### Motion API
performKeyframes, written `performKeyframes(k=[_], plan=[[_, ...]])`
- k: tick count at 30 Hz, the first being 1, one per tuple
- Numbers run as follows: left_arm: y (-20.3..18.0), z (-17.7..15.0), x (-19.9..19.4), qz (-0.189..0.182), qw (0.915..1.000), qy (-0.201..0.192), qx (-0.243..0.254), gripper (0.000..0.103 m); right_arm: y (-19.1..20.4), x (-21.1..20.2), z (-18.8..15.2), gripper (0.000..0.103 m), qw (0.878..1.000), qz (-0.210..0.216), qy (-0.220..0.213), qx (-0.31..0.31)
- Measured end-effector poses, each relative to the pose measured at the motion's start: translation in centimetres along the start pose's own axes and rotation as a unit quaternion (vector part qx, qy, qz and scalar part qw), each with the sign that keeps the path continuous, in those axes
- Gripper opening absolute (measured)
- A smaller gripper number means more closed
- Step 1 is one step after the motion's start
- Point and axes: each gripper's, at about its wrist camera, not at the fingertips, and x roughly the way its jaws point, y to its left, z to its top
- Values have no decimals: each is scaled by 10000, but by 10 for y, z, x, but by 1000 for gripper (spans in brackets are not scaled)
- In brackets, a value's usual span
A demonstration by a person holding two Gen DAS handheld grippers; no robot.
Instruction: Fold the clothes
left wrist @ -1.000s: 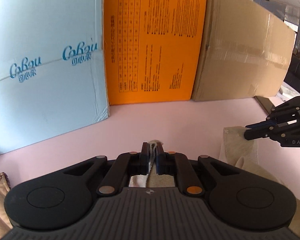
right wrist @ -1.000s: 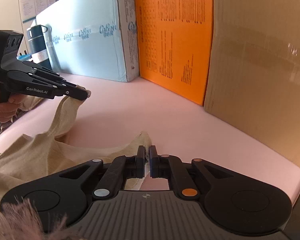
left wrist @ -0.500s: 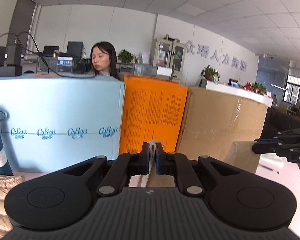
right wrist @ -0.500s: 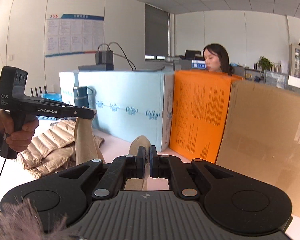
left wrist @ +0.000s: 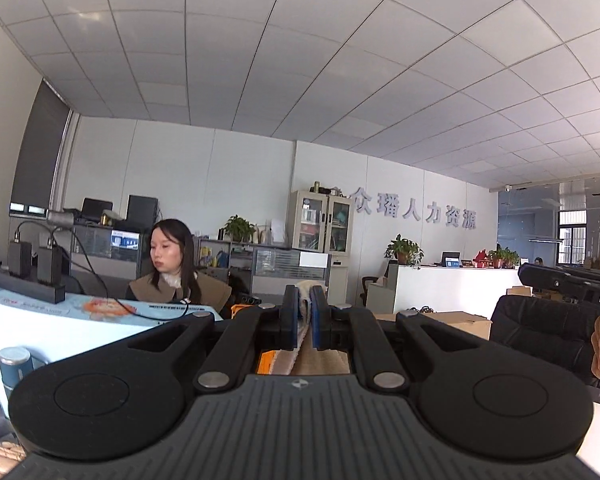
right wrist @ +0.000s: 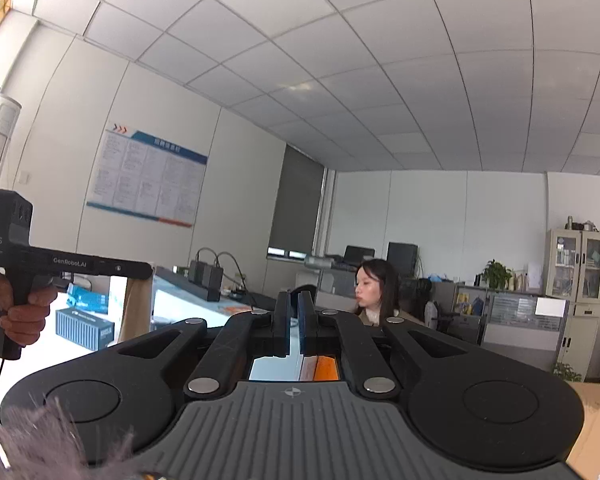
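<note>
My left gripper (left wrist: 305, 300) is shut on a fold of beige cloth (left wrist: 307, 292) that pokes up between its blue pads and hangs down below them. It also shows in the right wrist view (right wrist: 146, 271), raised high, with the beige cloth (right wrist: 136, 308) hanging from its tip. My right gripper (right wrist: 294, 312) has its jaws nearly together, and I see no cloth between the pads in its own view. In the left wrist view only its black body (left wrist: 568, 284) shows at the right edge. Both cameras are tilted up at the office and ceiling.
A woman (left wrist: 168, 268) sits behind the light blue box (left wrist: 80, 320). The orange box (right wrist: 326, 366) and a cardboard box (right wrist: 596, 420) show low in the right wrist view. A quilted garment (left wrist: 0, 456) lies at the lower left. Desks, cabinets and plants stand behind.
Both grippers have risen from the pink table to well above the boxes, lifting the cloth. The views now face the office and ceiling. Cloth no longer shows between the right pads.
</note>
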Motion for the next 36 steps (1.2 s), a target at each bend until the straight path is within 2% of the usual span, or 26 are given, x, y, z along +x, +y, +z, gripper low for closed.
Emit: performKeyframes(k=[1,4,7,10,13,15,16,17,20,24,26,29,36], plan=[[-4,3,-4,-28,10000,-46,71,5,0,-3,4,4,10000,21,-44,-6],[-9,1,-13,-92,9999,70,113,5,-4,-5,-5,4,9995,79,284,61],[-9,-14,-17,24,9993,367,57,5,-12,-1,-39,5,9936,104,1060,378],[0,-38,-22,342,9957,851,-87,5,-12,9,-84,5,9779,464,1835,888],[9,-62,-27,660,9886,1332,-230,5,1,17,-124,10,9582,870,2428,1241],[15,-78,-30,870,9819,1651,-325,5,15,24,-147,23,9433,1188,2762,1406],[18,-86,-31,975,9780,1809,-372,5,23,26,-156,37,9376,1292,2886,1449],[21,-94,-33,1079,9736,1966,-419,5,31,29,-163,42,9318,1400,2999,1490],[28,-125,-38,1247,9594,2459,-599,5,50,36,-183,42,9203,1632,3181,1590],[23,-146,-37,1183,9523,2737,-643,5,63,58,-215,42,9068,1723,3393,1813],[21,-154,-34,1090,9497,2869,-618,10,64,74,-230,42,9019,1721,3494,1868],[19,-163,-25,884,9460,3070,-552,24,72,89,-245,42,9001,1685,3596,1793],[12,-188,2,265,9344,3546,-216,39,77,110,-259,41,9000,1897,3588,1593]])
